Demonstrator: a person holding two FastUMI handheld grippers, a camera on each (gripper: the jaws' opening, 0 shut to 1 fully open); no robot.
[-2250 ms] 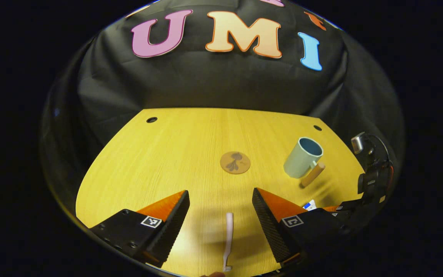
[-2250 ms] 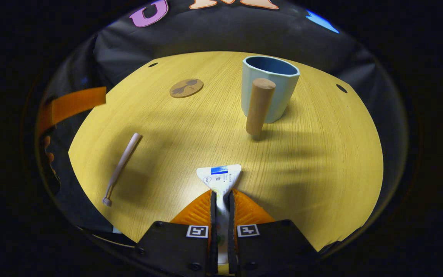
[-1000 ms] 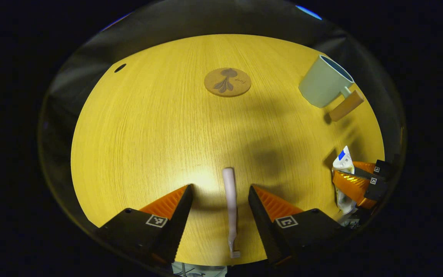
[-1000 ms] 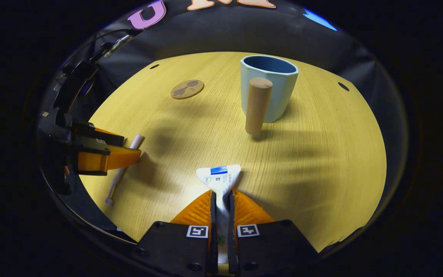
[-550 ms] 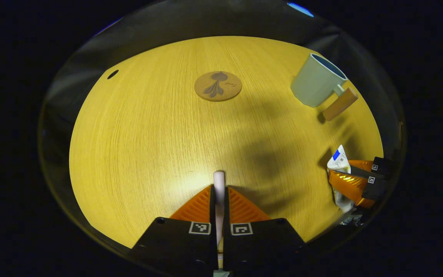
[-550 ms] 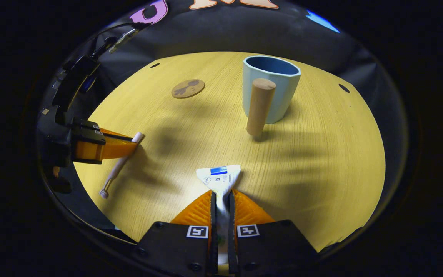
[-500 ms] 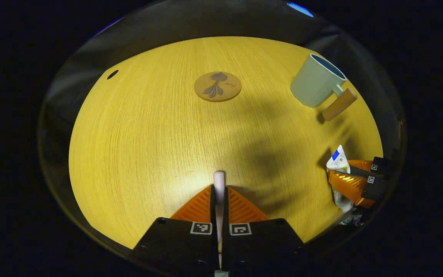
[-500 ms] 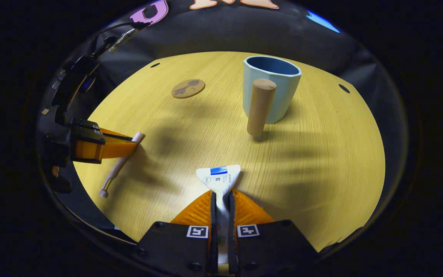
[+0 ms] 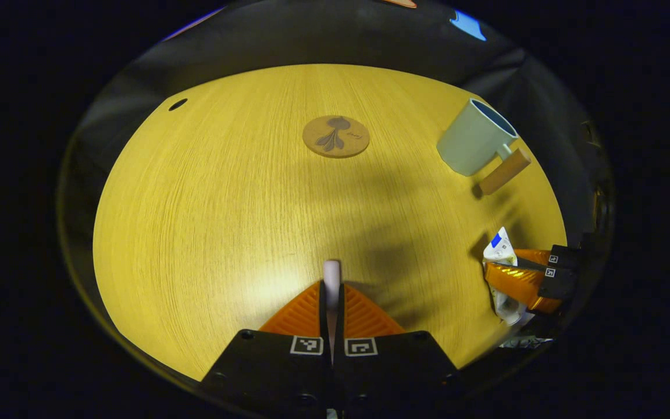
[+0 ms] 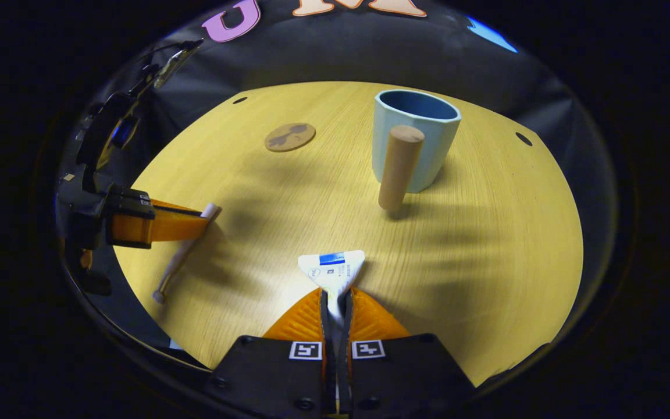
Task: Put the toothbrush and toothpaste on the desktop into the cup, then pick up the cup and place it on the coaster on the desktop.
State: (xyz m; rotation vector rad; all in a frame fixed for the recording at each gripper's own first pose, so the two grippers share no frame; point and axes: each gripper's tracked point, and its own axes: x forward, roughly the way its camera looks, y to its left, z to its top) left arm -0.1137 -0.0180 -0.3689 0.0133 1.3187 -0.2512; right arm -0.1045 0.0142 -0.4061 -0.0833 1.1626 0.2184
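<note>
In the left gripper view, my left tool (image 9: 331, 291) is closed on the pale pink plastic toothbrush (image 9: 331, 274), both fingers pressing its handle, whose rounded end sticks out just past the tips above the yellow wood-grain desk (image 9: 207, 221). Far ahead lies the round cork coaster with a dark leaf print (image 9: 335, 136), bare. To the far right stands the pale blue cup with a wooden peg handle (image 9: 474, 145), upright. At the near right edge my right tool (image 9: 506, 269) grips the white toothpaste tube with a blue stripe (image 9: 500, 251).

In the right gripper view, my right tool (image 10: 336, 299) is clamped on the toothpaste tube (image 10: 332, 267), its flat crimped end fanning out beyond the tips over the desk (image 10: 486, 244). The cup (image 10: 422, 139) stands far ahead, slightly right, its handle pointing toward me. The coaster (image 10: 289, 137) lies far left, well apart from the cup. At the left, my left tool (image 10: 204, 220) holds the toothbrush (image 10: 181, 259), which slants down toward the near left; whether its brush head touches the desk I cannot tell.
</note>
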